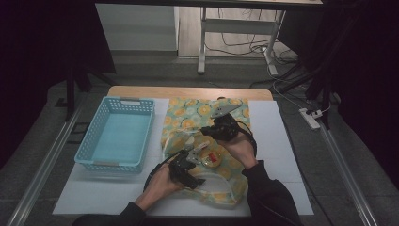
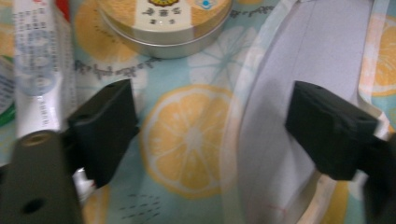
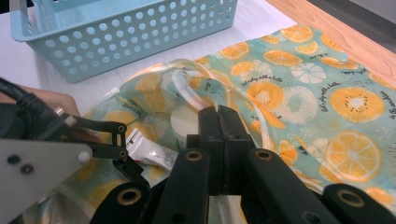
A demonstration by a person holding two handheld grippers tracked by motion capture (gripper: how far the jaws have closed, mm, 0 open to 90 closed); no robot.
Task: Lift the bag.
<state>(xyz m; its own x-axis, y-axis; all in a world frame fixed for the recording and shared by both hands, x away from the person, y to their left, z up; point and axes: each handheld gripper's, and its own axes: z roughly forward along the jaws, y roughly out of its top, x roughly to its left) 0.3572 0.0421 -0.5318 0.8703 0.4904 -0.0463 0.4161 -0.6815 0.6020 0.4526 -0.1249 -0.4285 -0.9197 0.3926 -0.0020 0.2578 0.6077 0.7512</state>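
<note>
Gaping wide over the tin [image 2: 164, 21] and tube [image 2: 39, 70] inside the pouch [image 1: 207, 113] mid-bench, our left claw [image 2: 210, 135] holds nothing, so if our right claw [image 3: 218, 140], pinched shut on the clear rim [image 3: 187, 88], slips, we judge the mouth closes.

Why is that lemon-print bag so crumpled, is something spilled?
Nothing looks spilled. The lemon-print fabric bag lies rumpled because the right gripper, jaws shut, pinches its clear plastic edge. A round metal tin and white tube rest on it.
</note>
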